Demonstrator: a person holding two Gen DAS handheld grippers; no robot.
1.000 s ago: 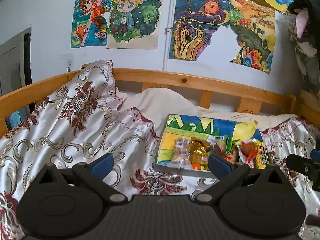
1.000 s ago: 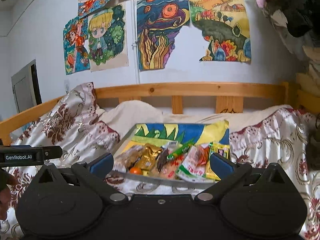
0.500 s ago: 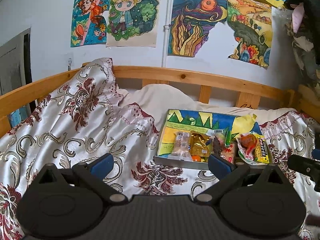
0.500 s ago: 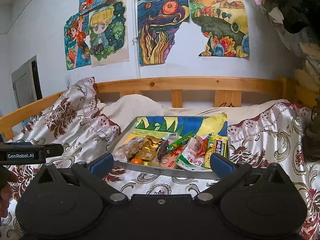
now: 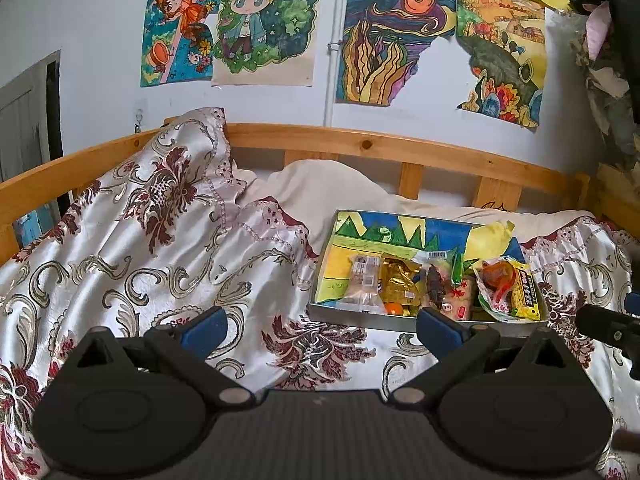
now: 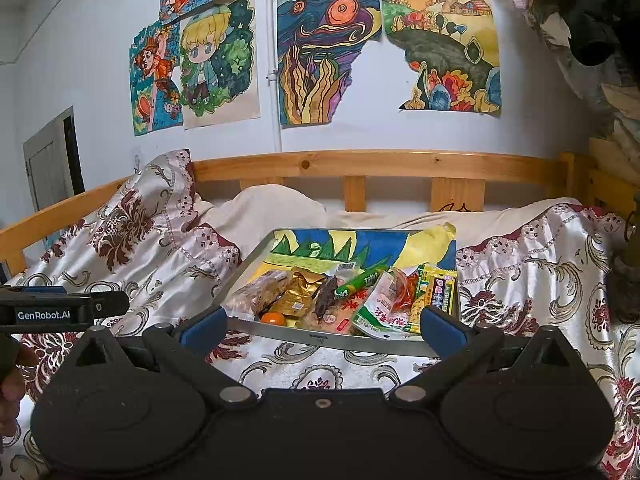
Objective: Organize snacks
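A shallow grey tray (image 5: 360,317) (image 6: 320,336) lined with a colourful drawing lies on the bed. Several snack packets are heaped at its near end: a clear bread pack (image 5: 362,280), a gold pack (image 5: 401,286) (image 6: 298,300), a green stick (image 6: 360,280), a red-and-white bag (image 6: 386,308), a yellow pack (image 5: 524,290) (image 6: 436,288) and a small orange (image 6: 273,318). My left gripper (image 5: 322,326) is open, near and left of the tray. My right gripper (image 6: 323,326) is open, in front of the tray's near rim. Neither holds anything.
A floral satin bedspread (image 5: 160,248) covers the bed, bunched high at the left. A wooden rail (image 5: 360,146) runs behind, below a wall of drawings. Clothes (image 6: 592,12) hang at the right. The left gripper's body (image 6: 60,312) and a hand (image 6: 12,376) show at the left edge.
Both grippers have drawn back from the tray, which looks smaller and farther in both views. The snacks have not moved, and both jaws stayed open.
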